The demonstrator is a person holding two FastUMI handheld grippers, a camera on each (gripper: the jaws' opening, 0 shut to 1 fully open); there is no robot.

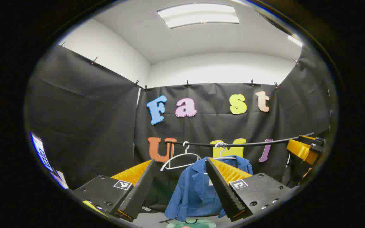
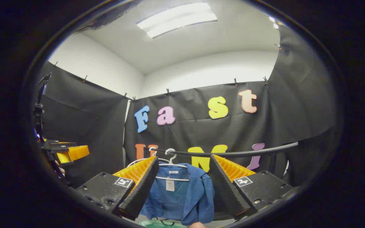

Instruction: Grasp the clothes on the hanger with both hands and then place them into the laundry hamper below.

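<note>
From where I stood, the left tongs (image 1: 180, 185) hung with their jaws well apart, gripping nothing, aimed at the rail. At about eleven o'clock from the garment an empty white plastic hanger (image 1: 180, 160) dangled from the thin black horizontal rail (image 1: 249, 144). Just beside it, toward three o'clock, the blue soft-cloth jacket (image 1: 195, 193) hung on its own white hanger, collar up at twelve o'clock, one sleeve drooping toward seven. At the jacket's six o'clock a pale green rim (image 1: 191, 223) showed, which I took to be the laundry hamper, though too little was visible to be sure.

In the right gripper view the jacket (image 2: 182, 198) sat framed between the fingers, well apart from them. The right tongs (image 2: 184, 186) were likewise spread wide and empty.

The jacket looked light and limp, with nothing fragile about it. I judged it would sag and fold wherever it was pinched, and could snag on the hanger's arms. The shoulders, at ten and two o'clock of the collar, seemed the soundest holds, one for each pair of tongs, so the cloth could lift clear of the hanger.
</note>
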